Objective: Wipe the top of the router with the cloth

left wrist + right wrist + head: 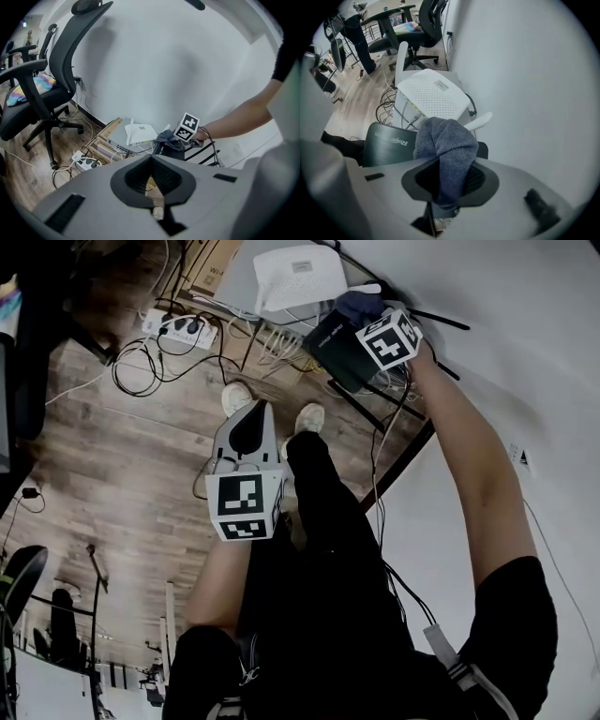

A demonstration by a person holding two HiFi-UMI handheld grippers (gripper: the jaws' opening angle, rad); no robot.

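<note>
The white router point(298, 276) lies flat at the top of the head view, on a grey box by the wall. In the right gripper view the router point(433, 98) is just beyond the jaws, with one antenna sticking out to the right. My right gripper point(449, 161) is shut on a grey-blue cloth point(446, 140), which bulges out ahead of the jaws. The cloth point(357, 304) hangs over a black device point(339, 348), just short of the router's near edge. My left gripper point(253, 418) is held back over the floor, shut and empty.
A power strip point(178, 329) with tangled cables lies on the wood floor left of the router. A cardboard box point(105, 133) sits under the grey box. An office chair point(47, 93) stands farther left. The person's shoes point(234, 395) are below. The white wall runs along the right.
</note>
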